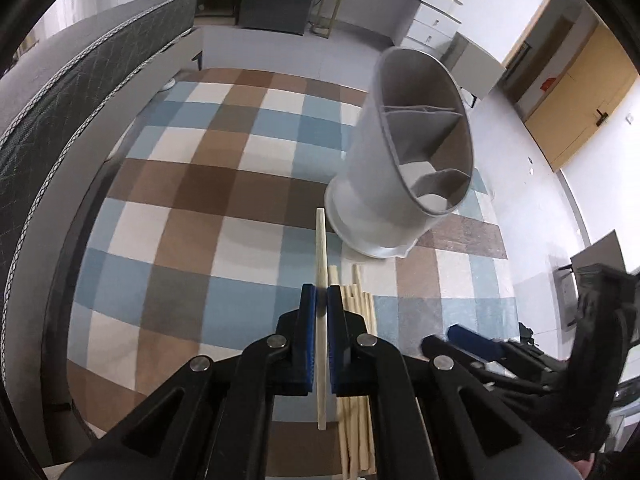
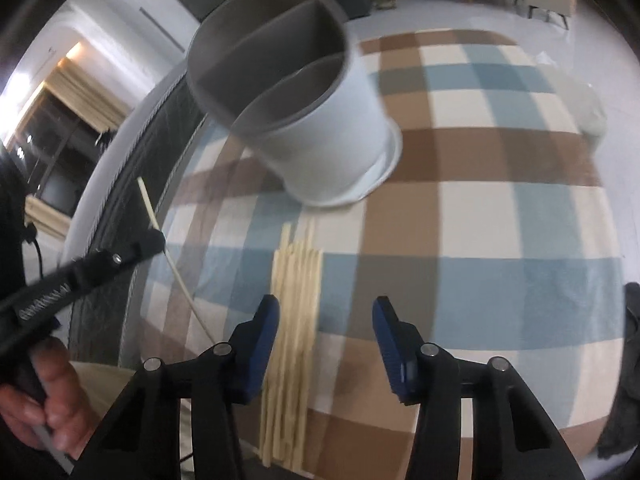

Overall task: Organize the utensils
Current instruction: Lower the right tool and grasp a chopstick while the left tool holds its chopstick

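Observation:
A single pale wooden chopstick [image 1: 321, 248] is pinched between the blue pads of my left gripper [image 1: 322, 292], which is shut on it and holds it off the cloth. Several more chopsticks [image 1: 358, 292] lie in a bundle just to its right. A grey divided utensil holder [image 1: 372, 184] stands beyond them, and its compartments look empty. In the right wrist view, my right gripper [image 2: 324, 308] hangs open over the chopstick bundle [image 2: 298, 280], with its pads clear of the sticks. The holder [image 2: 332, 136] is ahead of it. The left gripper [image 2: 154, 240] with its chopstick [image 2: 148, 204] is at the left.
A blue, brown and cream checked cloth [image 1: 200, 200] covers the work surface. A dark quilted mattress [image 1: 60, 112] runs along its left side. A person's hand [image 2: 52, 400] grips the left tool. White drawers [image 1: 432, 24] and a wooden door [image 1: 580, 92] stand far behind.

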